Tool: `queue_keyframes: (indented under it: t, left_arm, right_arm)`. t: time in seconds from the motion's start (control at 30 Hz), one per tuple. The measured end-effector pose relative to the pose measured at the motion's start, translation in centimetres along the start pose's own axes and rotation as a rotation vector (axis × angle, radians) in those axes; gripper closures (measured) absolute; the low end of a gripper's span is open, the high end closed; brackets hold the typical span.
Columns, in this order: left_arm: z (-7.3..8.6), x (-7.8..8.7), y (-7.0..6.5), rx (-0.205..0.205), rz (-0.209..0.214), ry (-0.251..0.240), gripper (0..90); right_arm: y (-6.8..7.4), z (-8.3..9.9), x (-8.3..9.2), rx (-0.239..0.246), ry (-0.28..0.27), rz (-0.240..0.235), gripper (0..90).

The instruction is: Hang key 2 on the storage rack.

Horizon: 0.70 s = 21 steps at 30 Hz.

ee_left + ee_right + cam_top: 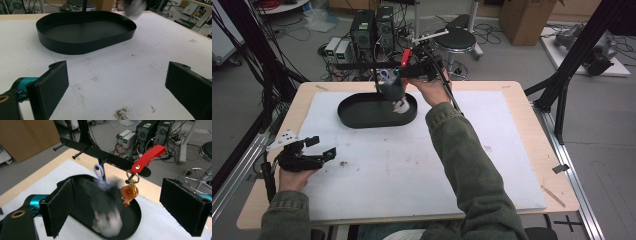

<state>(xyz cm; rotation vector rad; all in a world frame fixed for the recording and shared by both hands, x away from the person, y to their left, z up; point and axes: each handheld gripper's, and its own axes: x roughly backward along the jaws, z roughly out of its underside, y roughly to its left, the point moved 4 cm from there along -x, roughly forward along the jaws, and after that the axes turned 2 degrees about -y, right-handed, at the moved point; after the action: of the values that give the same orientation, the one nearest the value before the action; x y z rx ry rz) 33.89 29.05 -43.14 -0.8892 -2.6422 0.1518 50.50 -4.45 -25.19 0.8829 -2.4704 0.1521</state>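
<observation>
sleeves: olive-green jacket, ribbed cuffs, both forearms | left gripper (314,148): black body, teal collar behind jaws, grey three-cornered plate on top, black cable trailing lower left | jaw pads: flat black rectangles, screw hole at tip | right gripper (117,202): black, teal collar, brass-ringed hole lower left, black cable

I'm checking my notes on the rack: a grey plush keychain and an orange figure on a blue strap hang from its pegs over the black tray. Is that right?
Not quite: the strap is red, not blue, as the right gripper view shows. The rest holds: the grey plush keychain and the orange figure hang from the rack over the black tray.
</observation>
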Motion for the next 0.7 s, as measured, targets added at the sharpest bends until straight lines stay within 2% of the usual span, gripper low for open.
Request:
queue_keyframes:
  t: [0.17,0.33,0.37,0.4,0.47,0.57,0.67,0.7]
  left_arm:
    - [0.0,0.0,0.0,0.000,-0.001,0.000,5.4]
    - [0.0,0.0,0.0,-0.003,0.000,0.006,5.4]
    - [0.0,0.0,0.0,0.002,0.000,0.004,5.4]
    - [0.0,0.0,0.0,-0.002,0.000,0.005,5.4]
    - [0.0,0.0,0.0,-0.003,0.000,0.006,5.4]
    - [0.0,0.0,0.0,-0.003,-0.001,0.007,5.4]
    - [0.1,0.0,-0.1,-0.003,-0.003,0.009,5.4]
    - [0.1,0.0,-0.1,-0.005,-0.001,0.011,5.4]
  right_arm:
    - [-0.2,0.4,0.5,0.008,0.012,-0.004,11.4]
    - [-0.9,1.6,0.9,0.011,0.020,-0.015,9.3]
    - [-1.3,2.1,1.1,0.015,0.026,-0.023,0.6]
    - [-1.3,2.1,1.1,0.015,0.026,-0.023,0.6]
    - [-1.6,3.1,1.4,0.035,0.046,-0.050,0.6]
    - [-1.8,3.9,2.0,0.058,0.040,-0.067,0.6]
    - [-2.1,4.4,2.5,0.073,0.051,-0.062,0.6]
    - [-2.3,4.6,2.7,0.089,0.057,-0.043,0.6]
